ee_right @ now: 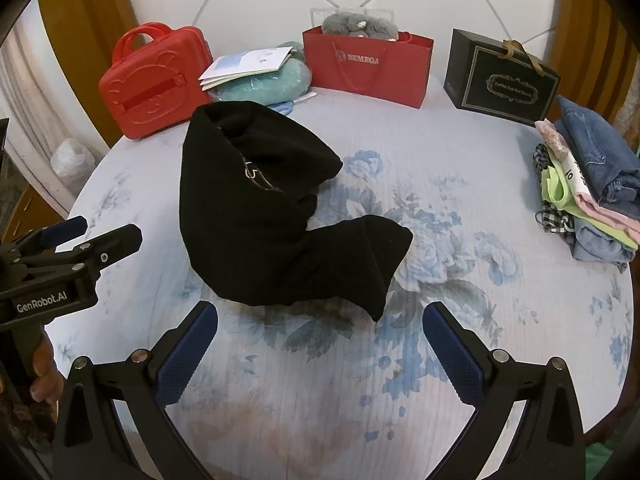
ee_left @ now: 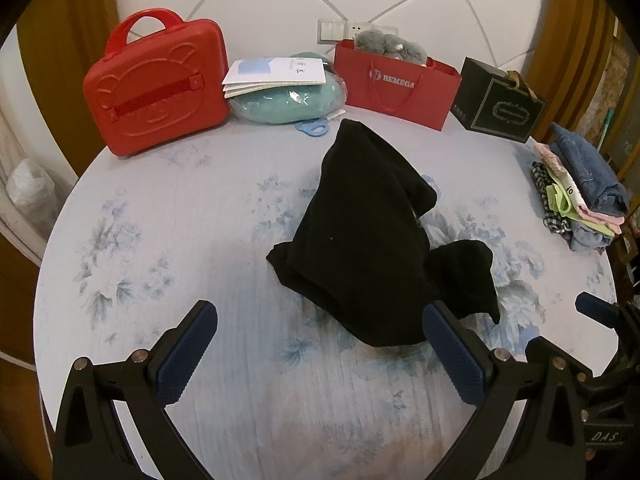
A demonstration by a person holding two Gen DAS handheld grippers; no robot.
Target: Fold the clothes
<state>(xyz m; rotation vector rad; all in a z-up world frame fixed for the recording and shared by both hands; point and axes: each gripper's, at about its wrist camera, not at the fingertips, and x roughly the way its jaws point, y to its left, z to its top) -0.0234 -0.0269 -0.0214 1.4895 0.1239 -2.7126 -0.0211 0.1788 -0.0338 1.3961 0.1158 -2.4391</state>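
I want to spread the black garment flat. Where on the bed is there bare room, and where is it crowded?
Bare sheet lies left of the black garment, below the red case, and between the garment and the folded stack. The back edge is crowded: case, teal bundle, red bag, black bag.

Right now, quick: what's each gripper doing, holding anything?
Left gripper: open, holding nothing, just short of the black garment.
Right gripper: open, holding nothing, near the garment's front edge.

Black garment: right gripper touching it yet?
Apart. Right wrist view shows bare sheet between the open right gripper and the black garment.
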